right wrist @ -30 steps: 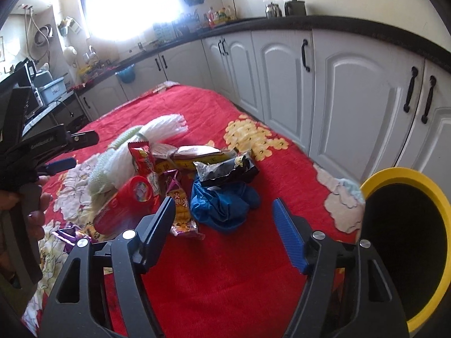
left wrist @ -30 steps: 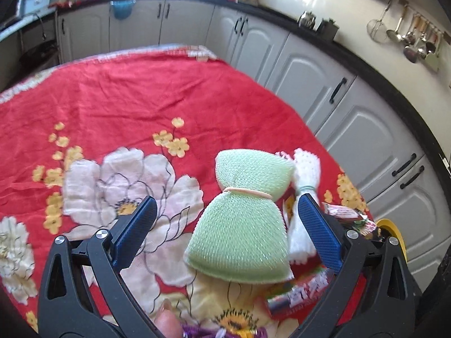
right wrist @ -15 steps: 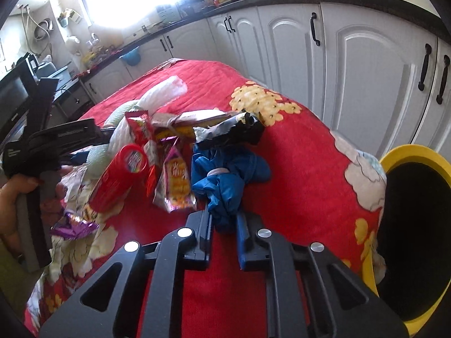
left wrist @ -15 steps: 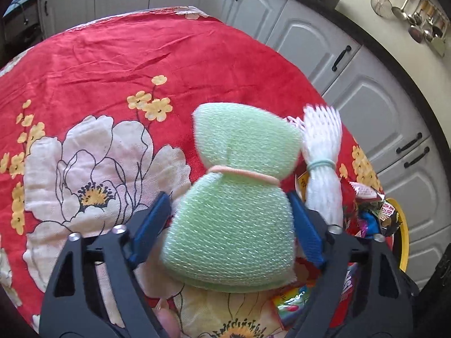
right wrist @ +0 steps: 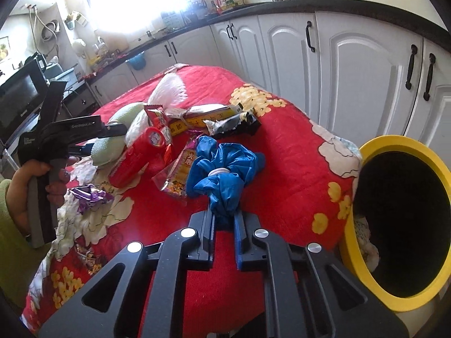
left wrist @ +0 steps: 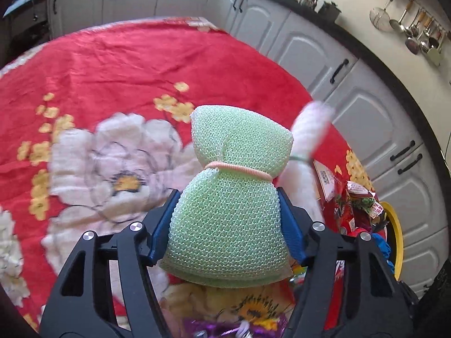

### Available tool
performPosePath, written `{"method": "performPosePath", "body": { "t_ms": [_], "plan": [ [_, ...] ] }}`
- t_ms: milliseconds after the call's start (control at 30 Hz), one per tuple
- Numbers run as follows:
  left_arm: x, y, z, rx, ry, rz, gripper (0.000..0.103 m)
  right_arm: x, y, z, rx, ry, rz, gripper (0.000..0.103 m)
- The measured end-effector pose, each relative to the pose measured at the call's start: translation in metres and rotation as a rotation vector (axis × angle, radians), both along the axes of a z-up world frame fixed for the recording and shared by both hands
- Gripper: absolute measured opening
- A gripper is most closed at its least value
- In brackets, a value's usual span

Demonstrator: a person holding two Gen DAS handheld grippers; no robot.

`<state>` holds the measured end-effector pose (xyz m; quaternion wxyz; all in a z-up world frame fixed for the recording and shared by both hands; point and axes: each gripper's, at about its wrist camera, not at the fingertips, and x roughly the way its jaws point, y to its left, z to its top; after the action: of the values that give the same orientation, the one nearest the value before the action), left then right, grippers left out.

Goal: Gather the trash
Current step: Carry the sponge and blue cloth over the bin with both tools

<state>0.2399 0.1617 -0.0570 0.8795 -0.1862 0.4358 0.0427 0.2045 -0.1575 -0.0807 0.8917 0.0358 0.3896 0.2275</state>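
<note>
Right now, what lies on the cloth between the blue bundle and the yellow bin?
Nothing: in the right wrist view, only bare red flowered cloth lies between the blue bundle and the yellow bin.

White cabinets [right wrist: 352,64], hanging utensils [left wrist: 417,36].

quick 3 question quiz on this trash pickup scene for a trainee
1. True or false: the right tongs are shut on the crumpled blue plastic bundle.
2. What do the left tongs have between their blue pads?
3. Where is the yellow-rimmed black bin: A on the red floral cloth, B off its edge, by the white cabinets?

Key: 1 true. 2 the green mesh sponge tied with a pink band. 3 B.
</note>
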Motion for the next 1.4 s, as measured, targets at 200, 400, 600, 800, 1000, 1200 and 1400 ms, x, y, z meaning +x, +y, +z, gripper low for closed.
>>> {"method": "performPosePath", "body": {
  "t_ms": [200, 400, 600, 800, 1000, 1200, 1400],
  "plan": [
    [-0.025, 0.006, 0.022, 0.032, -0.069, 0.027, 0.058, -0.01, -0.005, 0.007, 0.006, -0.02, 0.007, 0.01],
    [-0.048, -0.011, 0.044, 0.048, -0.142, 0.004, 0.058, -0.017, -0.012, 0.016, 0.014, -0.045, -0.002, 0.01],
    [-0.066, -0.038, 0.059, 0.042, -0.197, -0.051, 0.058, -0.026, -0.022, 0.025, 0.018, -0.076, -0.029, 0.01],
    [-0.071, -0.071, 0.069, 0.045, -0.229, -0.115, 0.058, -0.032, -0.045, 0.033, 0.031, -0.098, -0.072, 0.01],
    [-0.072, -0.101, 0.072, 0.052, -0.247, -0.17, 0.058, -0.037, -0.066, 0.041, 0.037, -0.123, -0.12, 0.01],
    [-0.074, -0.122, 0.076, 0.058, -0.264, -0.208, 0.058, -0.041, -0.083, 0.05, 0.039, -0.149, -0.158, 0.01],
    [-0.074, -0.145, 0.081, 0.064, -0.282, -0.252, 0.058, -0.045, -0.099, 0.055, 0.028, -0.166, -0.189, 0.01]
  ]
}}
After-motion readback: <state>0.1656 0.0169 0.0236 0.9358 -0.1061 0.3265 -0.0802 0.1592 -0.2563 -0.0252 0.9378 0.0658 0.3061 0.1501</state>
